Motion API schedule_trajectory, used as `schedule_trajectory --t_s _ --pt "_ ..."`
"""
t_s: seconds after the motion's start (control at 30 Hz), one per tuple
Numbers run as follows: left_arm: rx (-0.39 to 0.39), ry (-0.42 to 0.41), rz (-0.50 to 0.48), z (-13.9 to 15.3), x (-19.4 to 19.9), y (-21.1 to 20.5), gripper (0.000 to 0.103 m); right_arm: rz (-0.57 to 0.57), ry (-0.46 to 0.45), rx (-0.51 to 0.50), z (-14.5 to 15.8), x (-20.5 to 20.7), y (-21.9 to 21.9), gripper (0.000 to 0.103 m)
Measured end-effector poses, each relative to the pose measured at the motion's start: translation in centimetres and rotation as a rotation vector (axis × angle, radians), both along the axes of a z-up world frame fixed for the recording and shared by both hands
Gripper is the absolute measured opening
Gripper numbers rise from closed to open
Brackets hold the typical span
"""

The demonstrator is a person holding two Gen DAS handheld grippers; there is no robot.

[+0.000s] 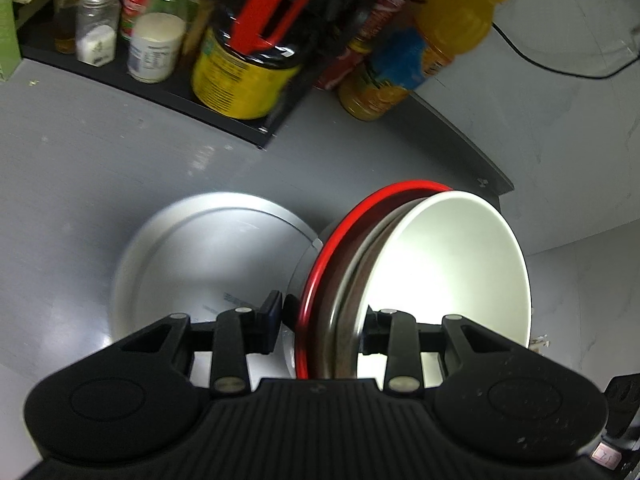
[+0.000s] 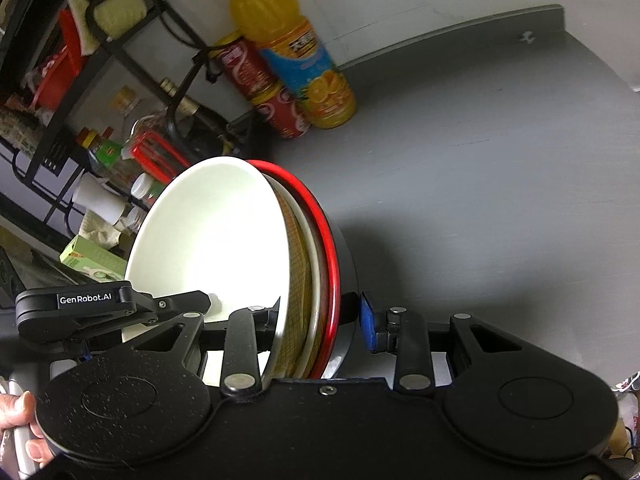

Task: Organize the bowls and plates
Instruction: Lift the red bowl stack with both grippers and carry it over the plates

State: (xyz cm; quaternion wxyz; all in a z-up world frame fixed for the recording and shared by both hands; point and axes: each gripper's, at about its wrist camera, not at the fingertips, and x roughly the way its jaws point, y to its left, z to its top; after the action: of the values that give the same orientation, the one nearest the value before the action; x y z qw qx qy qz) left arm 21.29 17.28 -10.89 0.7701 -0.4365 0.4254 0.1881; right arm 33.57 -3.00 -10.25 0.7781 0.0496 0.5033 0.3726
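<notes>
Grey counter (image 1: 120,152), both claws (image 1: 324,320) (image 2: 320,316) clamping stacked bowls (image 1: 452,264), silver pan (image 1: 208,256) only in left view

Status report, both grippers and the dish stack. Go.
Left gripper and right gripper both straddle the nested stack rim: white bowl, red-rimmed dish. Clamp unconfirmed. Metal pan sits beside on counter. Nothing blocking.

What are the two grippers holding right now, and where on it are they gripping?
Both the left gripper and the right gripper straddle the rims of a nested bowl stack, at opposite edges.
</notes>
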Motion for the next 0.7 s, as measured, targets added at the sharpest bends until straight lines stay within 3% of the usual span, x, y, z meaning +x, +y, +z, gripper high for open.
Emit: schedule_trajectory --t_s 0.7 --pt "-0.041 0.065 -0.06 -3.4 -2.7 6.8 0.034 -0.045 0.064 -0.055 -2.7 -3.5 5.7 0.033"
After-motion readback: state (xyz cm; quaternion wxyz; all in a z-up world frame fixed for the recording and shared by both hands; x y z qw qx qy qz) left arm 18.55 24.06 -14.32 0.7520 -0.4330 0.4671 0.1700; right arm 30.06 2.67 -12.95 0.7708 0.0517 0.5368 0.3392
